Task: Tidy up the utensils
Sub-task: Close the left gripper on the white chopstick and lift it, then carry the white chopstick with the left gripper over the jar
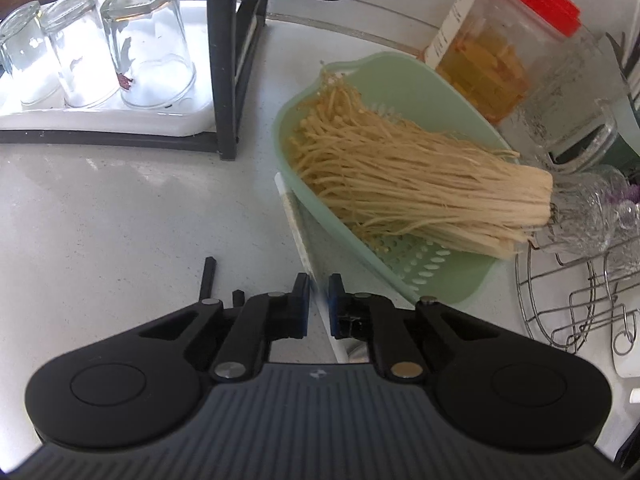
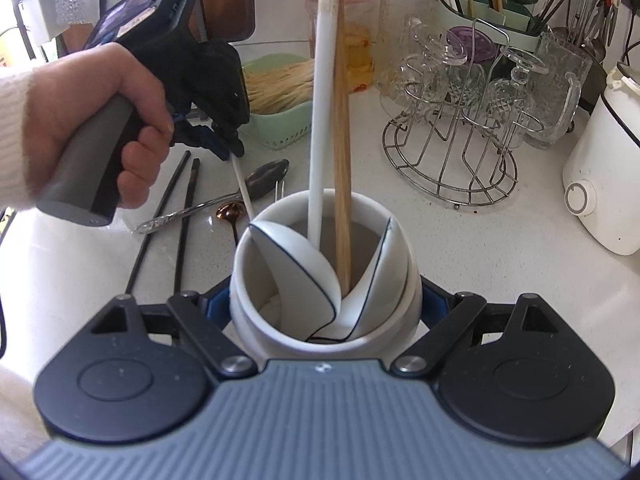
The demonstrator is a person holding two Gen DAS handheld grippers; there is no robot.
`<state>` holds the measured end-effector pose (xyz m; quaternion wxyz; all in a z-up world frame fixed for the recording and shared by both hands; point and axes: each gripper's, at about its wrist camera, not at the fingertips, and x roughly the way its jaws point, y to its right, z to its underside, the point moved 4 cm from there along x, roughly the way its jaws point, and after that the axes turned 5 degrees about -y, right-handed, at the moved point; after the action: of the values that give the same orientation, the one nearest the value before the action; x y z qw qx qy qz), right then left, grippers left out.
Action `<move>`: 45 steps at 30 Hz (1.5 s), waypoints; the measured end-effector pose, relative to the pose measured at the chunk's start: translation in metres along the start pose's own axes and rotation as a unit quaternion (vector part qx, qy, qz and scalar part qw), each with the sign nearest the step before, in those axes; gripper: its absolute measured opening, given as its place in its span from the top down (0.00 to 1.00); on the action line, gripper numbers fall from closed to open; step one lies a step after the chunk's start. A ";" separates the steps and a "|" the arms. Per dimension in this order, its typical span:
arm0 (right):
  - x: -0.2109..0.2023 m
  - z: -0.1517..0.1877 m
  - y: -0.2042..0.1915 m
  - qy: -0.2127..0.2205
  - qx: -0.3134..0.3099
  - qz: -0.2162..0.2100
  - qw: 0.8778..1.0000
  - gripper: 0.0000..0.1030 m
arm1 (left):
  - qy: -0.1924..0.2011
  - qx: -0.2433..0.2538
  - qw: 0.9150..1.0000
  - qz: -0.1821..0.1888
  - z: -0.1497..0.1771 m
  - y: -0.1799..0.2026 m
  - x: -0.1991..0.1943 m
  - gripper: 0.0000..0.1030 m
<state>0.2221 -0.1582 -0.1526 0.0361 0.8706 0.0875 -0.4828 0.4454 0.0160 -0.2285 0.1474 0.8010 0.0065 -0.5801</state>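
Observation:
In the left wrist view my left gripper [image 1: 319, 300] is shut on a white chopstick [image 1: 294, 216] that lies slanted on the counter beside the green colander. The right wrist view shows the same left gripper [image 2: 228, 146] in a person's hand [image 2: 100, 92], with the white chopstick [image 2: 243, 184] running down from its tips. My right gripper [image 2: 326, 304] is shut on a white ceramic utensil holder [image 2: 280, 346]. Inside stand two white spoons [image 2: 292, 264], another white chopstick [image 2: 324, 100] and a wooden chopstick [image 2: 342, 140]. Black chopsticks [image 2: 184, 216], a silver spoon [image 2: 264, 178], a copper spoon [image 2: 231, 214] and a small fork [image 2: 280, 190] lie on the counter.
A green colander [image 1: 452, 284] of enoki mushrooms sits right of the left gripper, with a red-lidded jar [image 1: 528, 0] behind it. Upturned glasses [image 1: 148, 48] stand on a white tray under a black rack [image 1: 224, 80]. A wire glass rack [image 2: 452, 160] and a white appliance [image 2: 604, 184] stand at the right.

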 end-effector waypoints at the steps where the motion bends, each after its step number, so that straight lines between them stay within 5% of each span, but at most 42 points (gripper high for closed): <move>1: 0.000 0.001 0.000 0.001 0.001 -0.002 1.000 0.12 | -0.002 0.003 1.000 0.004 0.002 0.001 0.001 0.90; 7: -0.001 0.001 0.000 0.003 -0.001 -0.004 1.000 0.12 | -0.008 -0.006 1.000 0.021 0.016 -0.011 -0.010 0.93; 25: -0.004 0.008 0.000 0.026 -0.032 -0.022 0.999 0.12 | 0.070 -0.021 0.994 0.086 0.081 -0.037 -0.104 0.94; 45: -0.009 0.017 -0.001 0.038 -0.040 -0.033 0.998 0.12 | 0.132 -0.007 0.987 0.089 0.127 -0.042 -0.172 0.96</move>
<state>0.2032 -0.1604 -0.1538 0.0518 0.8825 0.1371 -0.4468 0.2635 0.0525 -0.1143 0.2020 0.8667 -0.0414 -0.4541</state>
